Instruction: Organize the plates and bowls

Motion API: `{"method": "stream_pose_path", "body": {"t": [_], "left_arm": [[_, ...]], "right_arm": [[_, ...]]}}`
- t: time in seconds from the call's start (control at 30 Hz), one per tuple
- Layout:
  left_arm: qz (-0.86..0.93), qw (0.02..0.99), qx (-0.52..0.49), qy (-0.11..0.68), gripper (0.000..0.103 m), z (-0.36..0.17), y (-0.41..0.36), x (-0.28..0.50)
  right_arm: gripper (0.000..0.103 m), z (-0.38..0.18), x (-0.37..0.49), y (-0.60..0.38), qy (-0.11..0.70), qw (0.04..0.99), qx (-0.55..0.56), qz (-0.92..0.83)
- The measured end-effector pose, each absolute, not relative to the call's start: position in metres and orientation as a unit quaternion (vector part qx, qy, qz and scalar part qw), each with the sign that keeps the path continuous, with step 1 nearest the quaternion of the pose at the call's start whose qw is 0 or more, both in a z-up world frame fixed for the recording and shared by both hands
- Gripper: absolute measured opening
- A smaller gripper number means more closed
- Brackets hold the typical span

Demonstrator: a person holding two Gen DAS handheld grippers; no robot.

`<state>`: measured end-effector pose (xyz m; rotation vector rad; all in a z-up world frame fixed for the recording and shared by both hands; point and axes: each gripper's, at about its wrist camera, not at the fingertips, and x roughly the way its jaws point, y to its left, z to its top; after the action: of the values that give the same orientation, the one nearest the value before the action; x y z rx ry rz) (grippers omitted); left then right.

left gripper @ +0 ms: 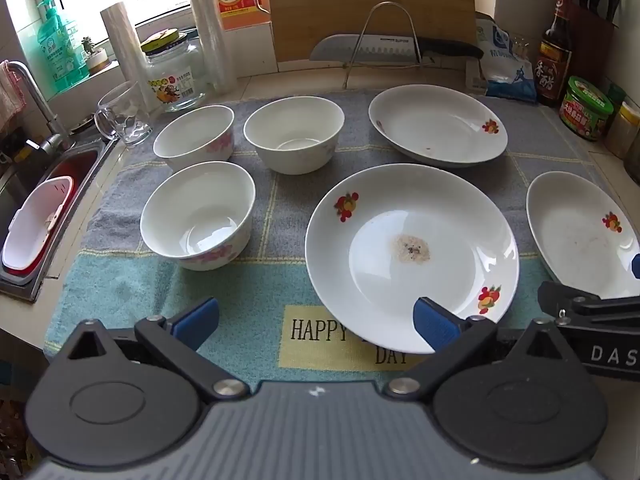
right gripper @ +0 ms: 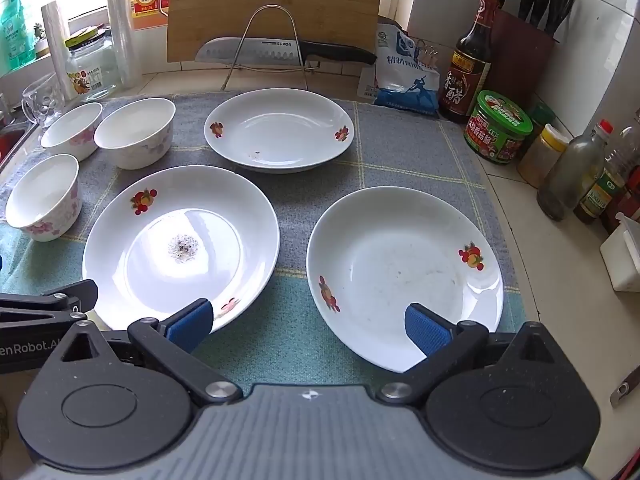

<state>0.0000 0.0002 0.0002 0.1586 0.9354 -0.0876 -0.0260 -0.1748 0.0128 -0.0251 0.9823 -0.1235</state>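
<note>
Three white plates with red fruit prints lie on a grey and teal checked mat [left gripper: 280, 208] that covers the desk [right gripper: 560, 280]. The middle plate [left gripper: 412, 256] sits nearest the left camera and carries a small patch of dried residue at its centre. The far plate [left gripper: 438, 124] lies behind it, well apart, with a few dark specks inside. The right plate [right gripper: 404, 272] rests just beside the middle one, its well faintly smeared.

Three white bowls with pink flower prints stand upright on the left part of the mat: the near bowl [left gripper: 198, 216], the back left bowl [left gripper: 194, 132] and the back middle bowl [left gripper: 294, 132]. The two back bowls stand just beside each other.

The left claw [left gripper: 316, 322] hangs released above the mat's near edge, its blue pads [left gripper: 436, 322] wide apart; one pad overlaps the middle plate's near rim in the view, and contact cannot be told. The right claw [right gripper: 308, 326] is likewise released, spanning the gap between the middle and right plates.

Behind the mat a knife [left gripper: 384, 50] rests on a wire rack against a wooden cutting board [left gripper: 372, 8]. A glass mug [left gripper: 122, 114] and a jar [left gripper: 176, 76] stand at the left, by the sink [left gripper: 36, 208]. Bottles and a green-lidded tub [right gripper: 498, 126] line the right wall.
</note>
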Motion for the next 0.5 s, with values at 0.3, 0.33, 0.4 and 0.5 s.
{"method": "stream_pose_path", "body": {"t": [0.3, 0.33, 0.4, 0.5], "left_arm": [[-0.041, 0.89, 0.076, 0.447, 0.102, -0.0025, 0.001, -0.0026], [-0.041, 0.891, 0.076, 0.447, 0.102, -0.0027, 0.0012, -0.003], [-0.04, 0.891, 0.076, 0.445, 0.102, -0.003, 0.0018, -0.0041], [-0.04, 0.89, 0.079, 0.448, 0.102, 0.0017, 0.0007, -0.0019]], "right_arm": [[0.103, 0.0139, -0.0266, -0.1732, 0.47, 0.881, -0.016, -0.061], [0.103, 0.0141, -0.0269, -0.1732, 0.47, 0.881, -0.016, -0.061], [0.103, 0.015, -0.0283, -0.173, 0.469, 0.881, -0.016, -0.061], [0.103, 0.0163, -0.0304, -0.1733, 0.469, 0.881, -0.015, -0.061]]}}
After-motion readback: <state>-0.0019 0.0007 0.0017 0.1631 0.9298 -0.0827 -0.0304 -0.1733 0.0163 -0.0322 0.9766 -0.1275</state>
